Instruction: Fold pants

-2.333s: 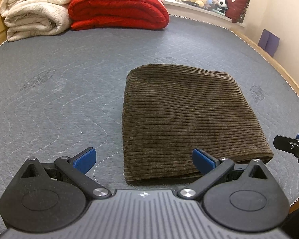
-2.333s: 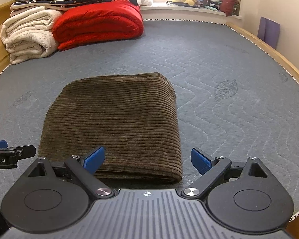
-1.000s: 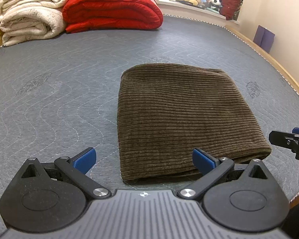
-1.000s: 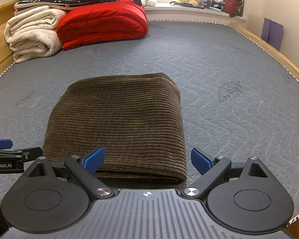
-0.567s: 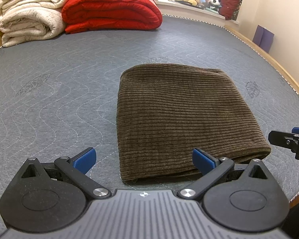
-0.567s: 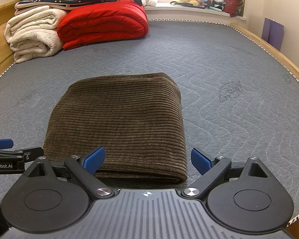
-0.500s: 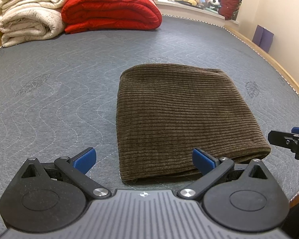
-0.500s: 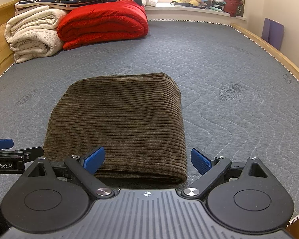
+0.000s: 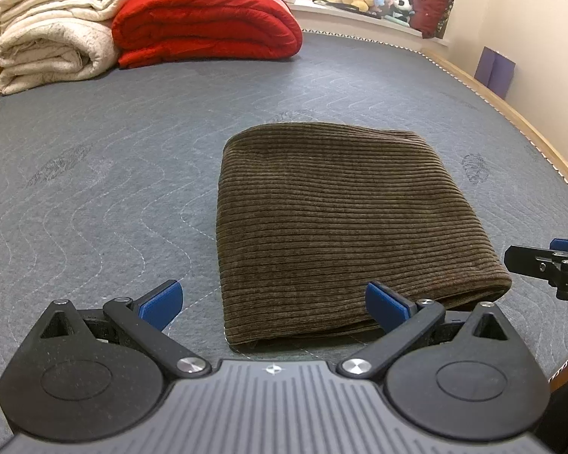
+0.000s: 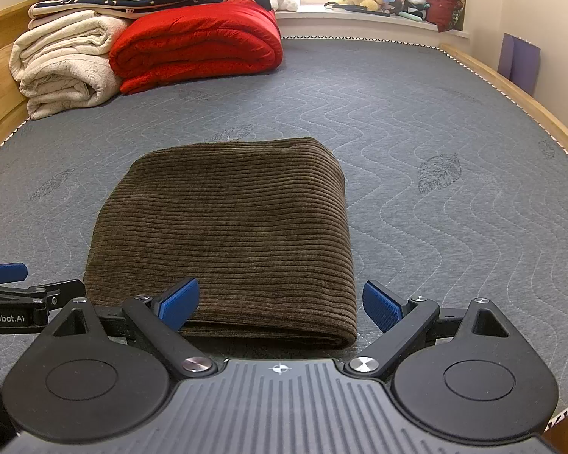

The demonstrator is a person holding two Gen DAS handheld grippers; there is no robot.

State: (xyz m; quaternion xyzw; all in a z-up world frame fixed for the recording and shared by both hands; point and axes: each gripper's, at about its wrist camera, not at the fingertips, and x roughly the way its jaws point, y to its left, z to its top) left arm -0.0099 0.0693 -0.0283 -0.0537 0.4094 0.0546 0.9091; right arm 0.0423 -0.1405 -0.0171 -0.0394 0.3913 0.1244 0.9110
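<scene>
Pants: brown corduroy, lying as a compact folded rectangle on the grey quilted mattress, near its front edge, layered open end toward the cameras.
Change: next to nothing! Over the last couple of seconds both views have only drifted a touch; the bundle has kept its shape and its spot.
Left hand-held gripper: jaws wide apart, nothing between them, poised just short of the bundle's near left corner.
Right hand-held gripper: jaws spread as well, holding nothing, lined up on the near right corner; its left pad overlaps the cloth's edge in view, though contact I cannot tell.
Fold quality: edges look square, the far fold rounded and smooth, no leg or cuff sticking out.
Meaning for the task: by my judgement the folding is finished, or one last halving is all that remains; the stillness suggests a pause to check.
Background: red duvet and cream blankets stacked at the far end, well apart from the action.
</scene>
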